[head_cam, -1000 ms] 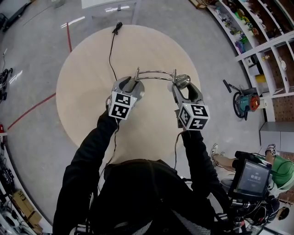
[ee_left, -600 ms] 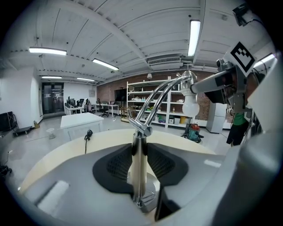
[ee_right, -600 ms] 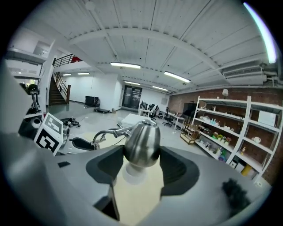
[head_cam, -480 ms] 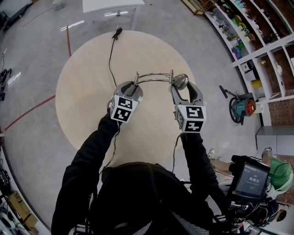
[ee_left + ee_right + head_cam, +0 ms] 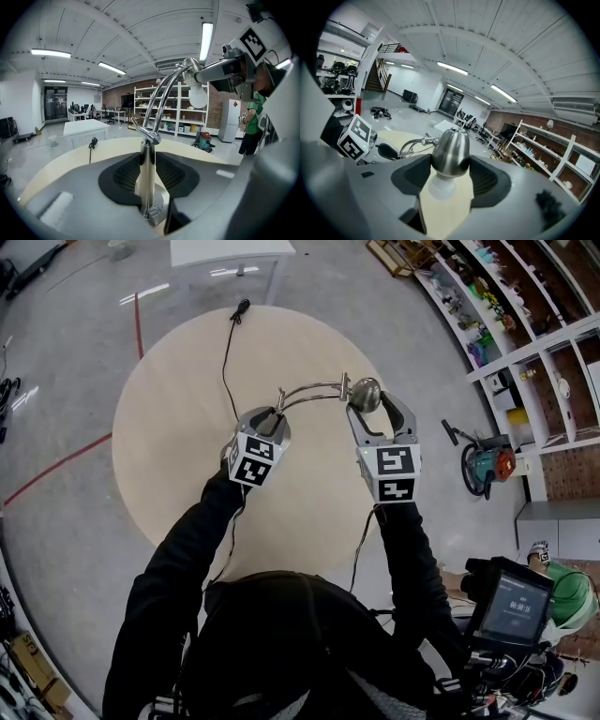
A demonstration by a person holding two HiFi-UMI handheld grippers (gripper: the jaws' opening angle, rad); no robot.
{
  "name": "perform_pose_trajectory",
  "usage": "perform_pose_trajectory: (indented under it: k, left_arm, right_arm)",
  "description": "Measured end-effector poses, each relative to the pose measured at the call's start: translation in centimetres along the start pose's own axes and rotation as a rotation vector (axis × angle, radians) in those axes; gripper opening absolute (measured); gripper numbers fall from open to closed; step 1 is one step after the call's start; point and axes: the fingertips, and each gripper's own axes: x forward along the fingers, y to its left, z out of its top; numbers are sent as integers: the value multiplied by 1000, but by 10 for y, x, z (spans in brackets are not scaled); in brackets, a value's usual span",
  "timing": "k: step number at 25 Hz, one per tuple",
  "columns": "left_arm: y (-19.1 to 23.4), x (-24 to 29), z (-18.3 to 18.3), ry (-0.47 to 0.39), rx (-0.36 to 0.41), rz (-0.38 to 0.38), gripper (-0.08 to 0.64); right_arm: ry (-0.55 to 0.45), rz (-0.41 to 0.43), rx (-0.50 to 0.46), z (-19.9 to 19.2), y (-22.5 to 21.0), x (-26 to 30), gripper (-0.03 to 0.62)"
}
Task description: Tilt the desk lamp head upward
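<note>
A chrome desk lamp stands on the round wooden table (image 5: pixel 178 381). My left gripper (image 5: pixel 269 414) is at the lamp's upright post (image 5: pixel 146 180); its jaws have just been closing, and the dark pads now press on the post from both sides above the round base (image 5: pixel 158 206). From the post, two curved arms (image 5: pixel 314 390) lead to the metal lamp head (image 5: pixel 365 394). My right gripper (image 5: pixel 374 411) is shut on that head (image 5: pixel 450 149), with the white bulb (image 5: pixel 440 185) pointing back toward the camera. In the left gripper view the right gripper (image 5: pixel 225 75) holds the head high.
The lamp's black cord (image 5: pixel 225 352) runs across the table to a plug (image 5: pixel 242 306) at the far edge. A white table (image 5: pixel 230 251) stands beyond. Shelves (image 5: pixel 525 324) line the right side, with a vacuum cleaner (image 5: pixel 483 465) and a person in green (image 5: pixel 567 594) nearby.
My right gripper has risen and rolled with the lamp head in it, and the curved arms have swung with it. The left gripper has stayed at the post.
</note>
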Motion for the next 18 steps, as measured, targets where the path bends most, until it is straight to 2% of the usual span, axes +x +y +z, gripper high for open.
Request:
perform_pose_trajectory:
  k: [8, 18]
  left_arm:
    - [-2, 3, 5, 1, -29, 1, 110]
    - [-4, 0, 6, -17, -32, 13, 110]
  right_arm:
    - [27, 70, -109, 12, -7, 11, 268]
    - [-14, 38, -363, 60, 13, 6, 267]
